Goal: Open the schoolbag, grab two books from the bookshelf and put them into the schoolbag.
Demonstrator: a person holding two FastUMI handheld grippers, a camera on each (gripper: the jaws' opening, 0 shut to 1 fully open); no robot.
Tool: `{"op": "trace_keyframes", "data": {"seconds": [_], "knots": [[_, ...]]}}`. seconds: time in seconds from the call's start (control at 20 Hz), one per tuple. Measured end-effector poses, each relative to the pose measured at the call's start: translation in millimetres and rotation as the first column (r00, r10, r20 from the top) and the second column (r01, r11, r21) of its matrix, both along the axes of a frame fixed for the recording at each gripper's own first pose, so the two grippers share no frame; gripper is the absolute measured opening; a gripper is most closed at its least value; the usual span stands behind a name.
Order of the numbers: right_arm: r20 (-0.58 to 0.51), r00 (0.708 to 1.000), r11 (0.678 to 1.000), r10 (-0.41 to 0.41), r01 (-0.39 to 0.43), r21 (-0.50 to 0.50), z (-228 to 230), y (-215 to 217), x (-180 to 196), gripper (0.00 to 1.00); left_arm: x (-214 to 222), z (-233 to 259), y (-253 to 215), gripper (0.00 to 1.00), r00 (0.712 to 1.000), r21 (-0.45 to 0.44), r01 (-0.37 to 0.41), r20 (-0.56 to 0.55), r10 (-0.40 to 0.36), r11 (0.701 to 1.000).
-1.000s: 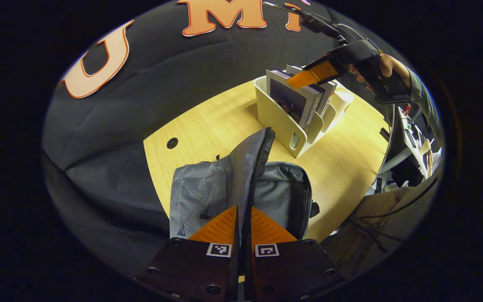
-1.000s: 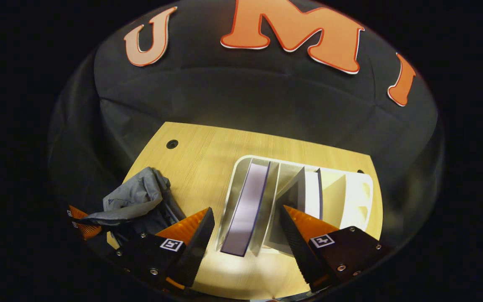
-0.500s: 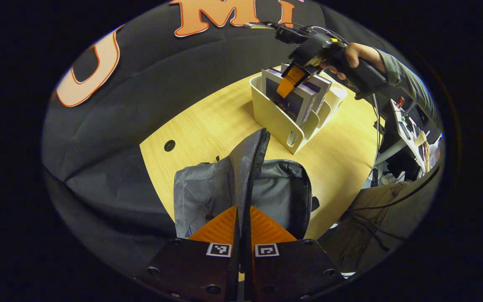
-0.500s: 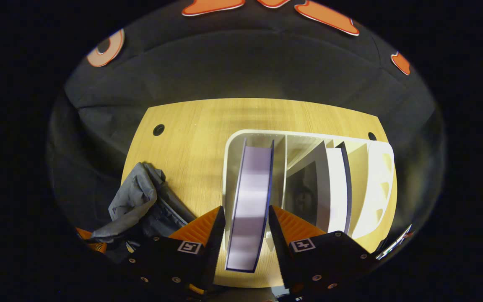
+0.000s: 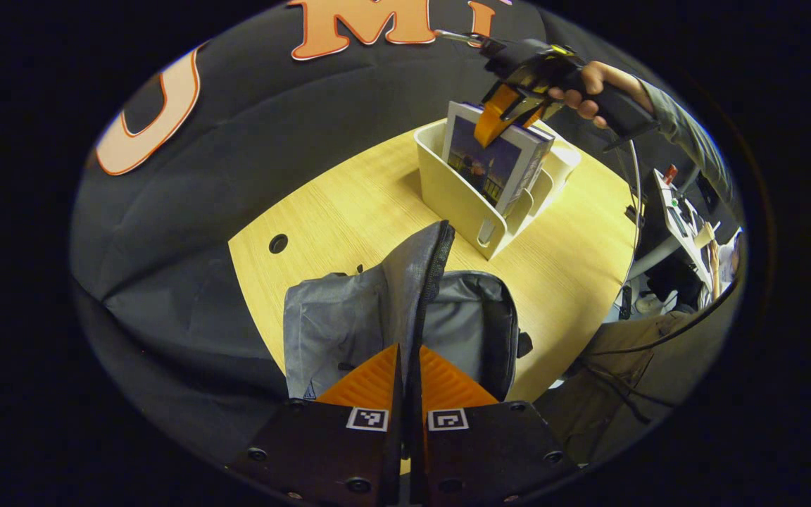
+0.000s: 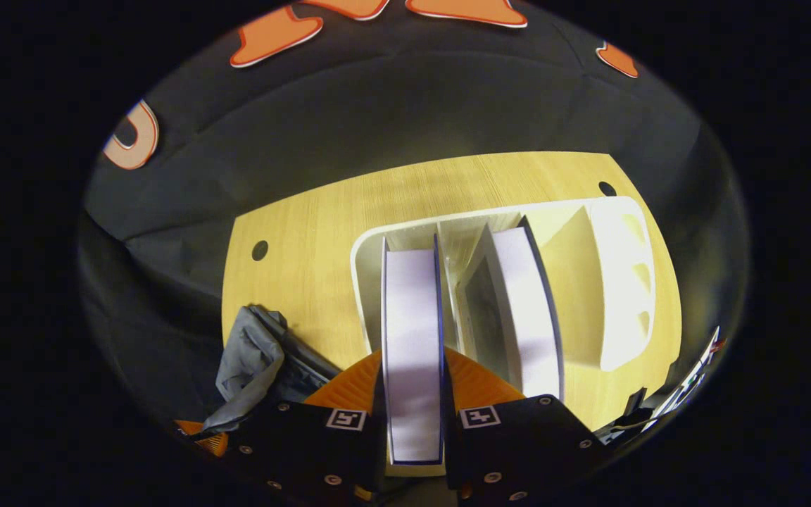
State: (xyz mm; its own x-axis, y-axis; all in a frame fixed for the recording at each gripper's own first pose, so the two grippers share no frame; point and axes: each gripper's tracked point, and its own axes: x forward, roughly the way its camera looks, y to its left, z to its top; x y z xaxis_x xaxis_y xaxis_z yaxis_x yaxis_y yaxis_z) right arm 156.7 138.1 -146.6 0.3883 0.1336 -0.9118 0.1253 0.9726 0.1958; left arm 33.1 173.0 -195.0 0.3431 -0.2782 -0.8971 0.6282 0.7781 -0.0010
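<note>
My left gripper (image 5: 409, 350) is shut on the raised flap of the grey schoolbag (image 5: 349, 317), holding the bag open on the table; the bag's inside (image 5: 458, 324) shows to the right of the flap. At the far side stands a cream bookshelf (image 5: 458, 201). My right gripper (image 6: 412, 352) is shut on the top of a book (image 6: 412, 317) with a white page edge and a dark cover, and this book (image 5: 493, 162) stands partly raised out of the shelf's first slot. A second book (image 6: 525, 303) leans in the neighbouring slot of the bookshelf (image 6: 617, 282).
The wooden table (image 5: 349, 204) has a round cable hole (image 5: 278, 243) left of the bag. A person's hand (image 5: 588, 84) and sleeve hold the right gripper (image 5: 500, 116). Beyond the table's right edge are cables and a cluttered desk (image 5: 687, 218).
My right gripper came down over the first book, shut on it and lifted it a little out of the shelf. The left gripper kept hold of the bag's flap.
</note>
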Motion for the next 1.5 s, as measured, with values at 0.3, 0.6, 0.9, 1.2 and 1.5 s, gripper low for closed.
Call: {"op": "trace_keyframes", "data": {"seconds": [0.3, 0.6, 0.9, 1.2, 1.5], "knots": [[0.082, 0.997, 0.995, -0.014, 0.005, 0.101, 43, -14, -22, 0.33, -4, -2, -8, 0.06, 1.0, -0.033, -0.003, -0.003, 0.003, 0.999], [0.105, 0.994, 0.989, -0.042, 0.026, 0.148, 53, -22, -58, 0.32, -10, -9, -23, 0.06, 1.0, -0.056, 0.021, -0.003, -0.021, 0.998], [0.151, 0.986, 0.978, -0.078, 0.046, 0.203, 62, -27, -99, 0.32, -12, -15, -30, 0.06, 0.999, -0.087, 0.04, -0.015, -0.042, 0.995], [0.125, 0.983, 0.964, -0.136, 0.102, 0.247, 38, -20, -151, 0.32, -9, -18, -36, 0.06, 0.996, -0.102, 0.087, -0.014, -0.089, 0.991], [0.084, 0.973, 0.935, -0.213, 0.178, 0.306, 17, -10, -194, 0.31, -13, -24, -33, 0.06, 0.992, -0.112, 0.12, -0.027, -0.124, 0.986]]}}
